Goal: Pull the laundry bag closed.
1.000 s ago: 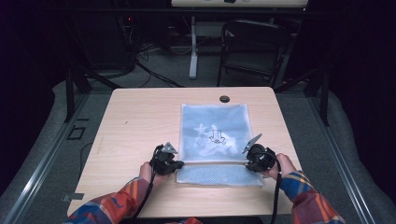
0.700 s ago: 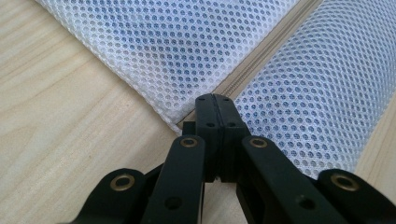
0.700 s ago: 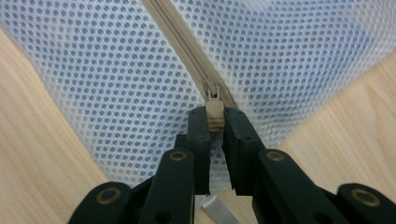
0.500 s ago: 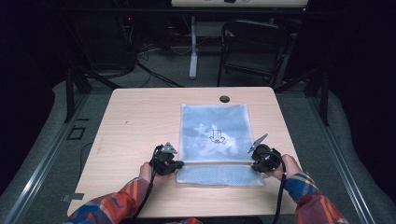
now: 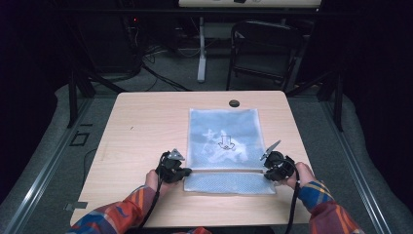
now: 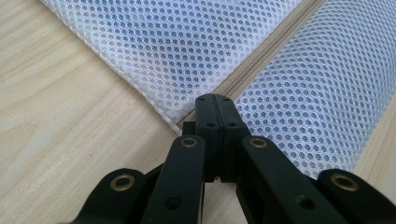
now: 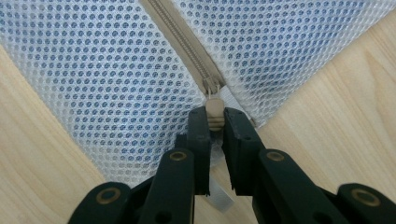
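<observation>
1. The mesh bag (image 5: 224, 146) lies flat on the worktop (image 5: 141, 126).
2. My left gripper (image 6: 215, 99) – fingers clenched at the zip's end.
3. My right gripper (image 7: 215, 117) – fingers grasping the zipper pull (image 7: 214, 112).

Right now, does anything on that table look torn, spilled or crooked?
Nothing stands out. The white mesh bag lies flat and square on the table, its mesh unbroken. The left tongs pinch one zipper end; the right tongs hold the zipper pull.
</observation>
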{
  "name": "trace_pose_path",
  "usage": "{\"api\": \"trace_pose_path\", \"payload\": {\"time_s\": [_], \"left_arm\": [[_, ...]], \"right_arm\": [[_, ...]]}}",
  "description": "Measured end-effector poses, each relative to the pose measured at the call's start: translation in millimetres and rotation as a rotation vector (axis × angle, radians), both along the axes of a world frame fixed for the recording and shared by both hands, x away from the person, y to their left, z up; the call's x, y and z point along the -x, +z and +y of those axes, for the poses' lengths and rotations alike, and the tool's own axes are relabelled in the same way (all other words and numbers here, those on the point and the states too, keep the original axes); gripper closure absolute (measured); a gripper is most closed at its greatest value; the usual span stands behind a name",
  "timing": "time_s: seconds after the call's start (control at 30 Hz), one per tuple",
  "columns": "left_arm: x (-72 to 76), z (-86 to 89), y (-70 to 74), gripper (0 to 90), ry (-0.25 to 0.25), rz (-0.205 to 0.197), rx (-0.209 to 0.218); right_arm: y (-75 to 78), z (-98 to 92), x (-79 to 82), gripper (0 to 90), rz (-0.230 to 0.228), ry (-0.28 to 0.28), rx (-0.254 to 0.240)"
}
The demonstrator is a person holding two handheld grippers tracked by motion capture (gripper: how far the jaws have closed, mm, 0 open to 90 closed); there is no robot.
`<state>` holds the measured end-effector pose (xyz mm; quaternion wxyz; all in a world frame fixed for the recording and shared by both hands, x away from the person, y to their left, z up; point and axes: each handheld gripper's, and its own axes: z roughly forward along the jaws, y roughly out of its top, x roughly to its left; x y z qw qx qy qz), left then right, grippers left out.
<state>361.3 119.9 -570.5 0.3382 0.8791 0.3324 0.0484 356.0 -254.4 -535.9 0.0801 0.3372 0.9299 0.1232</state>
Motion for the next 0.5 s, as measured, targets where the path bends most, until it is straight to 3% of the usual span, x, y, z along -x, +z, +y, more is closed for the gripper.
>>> {"api": "trace_pose_path", "payload": {"time_s": [0.07,0.17,0.23,0.3,0.4,0.5], "left_arm": [[0.3,-0.1,0.0,89.9,0.0,-0.002,0.0],[-0.2,0.4,1.7,87.2,0.007,0.003,0.002],[-1.7,1.7,4.2,80.1,0.011,0.021,0.005],[-2.7,3.2,7.7,71.0,0.026,0.024,0.0],[-4.6,7.7,11.3,55.2,0.075,0.032,-0.002],[-4.8,12.7,15.2,45.9,0.1,0.03,0.001]], "right_arm": [[-1.4,-0.1,0.8,81.3,-0.009,-0.016,-0.021],[2.9,-1.7,0.4,77.4,-0.004,-0.008,-0.011],[3.6,-1.5,1.3,72.6,-0.009,-0.028,-0.052],[6.3,-0.6,2.1,66.7,-0.018,-0.024,-0.06],[9.6,0.2,3.3,52.8,-0.028,-0.038,-0.077],[13.8,-0.3,6.4,38.0,-0.042,-0.055,-0.117]]}}
